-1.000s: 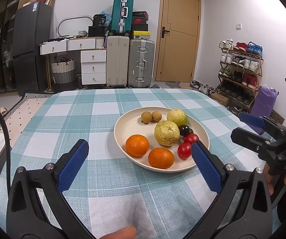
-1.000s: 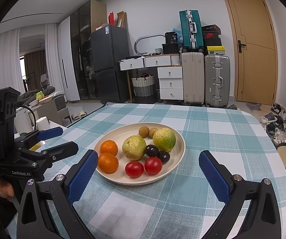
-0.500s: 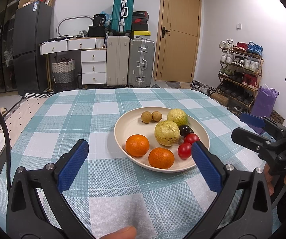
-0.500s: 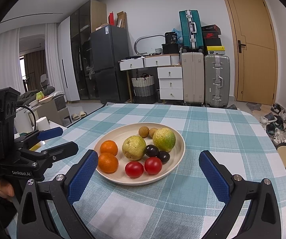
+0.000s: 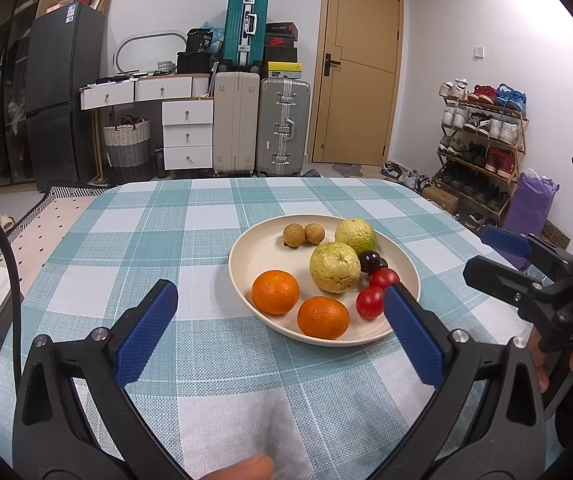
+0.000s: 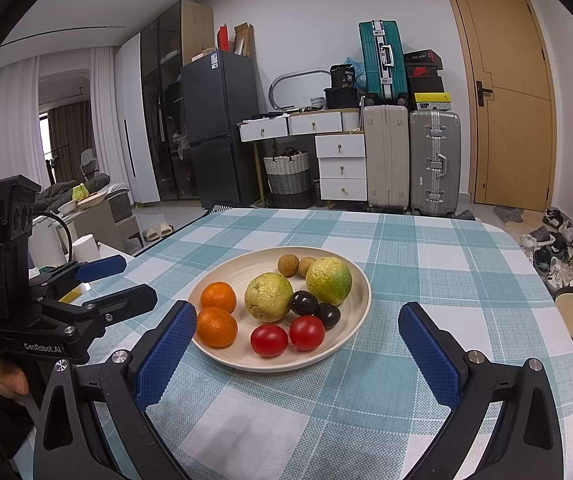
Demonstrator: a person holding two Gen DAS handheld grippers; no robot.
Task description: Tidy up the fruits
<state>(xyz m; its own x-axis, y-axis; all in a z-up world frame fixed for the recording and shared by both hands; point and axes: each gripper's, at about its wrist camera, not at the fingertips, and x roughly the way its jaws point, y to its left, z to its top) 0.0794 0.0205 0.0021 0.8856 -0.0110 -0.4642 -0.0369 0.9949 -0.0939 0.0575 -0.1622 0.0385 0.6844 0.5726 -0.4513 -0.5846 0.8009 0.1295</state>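
I hold both grippers short of the plate (image 6: pixel 360 280) on the checked tablecloth (image 5: pixel 214 360), the left gripper (image 5: pixel 278 332) and right gripper (image 6: pixel 296 354) each with jaws spread wide and empty. All the fruit sits on the plate: two oranges (image 6: pixel 218 297), two guavas (image 6: pixel 269 297), two tomatoes (image 6: pixel 269 340), dark plums (image 6: pixel 303 303), longans (image 6: pixel 288 265). I judge the tomatoes and plums smooth and easily bruised, so I'd pinch gently across the middle; the oranges look firmer and should take a squarer grip.
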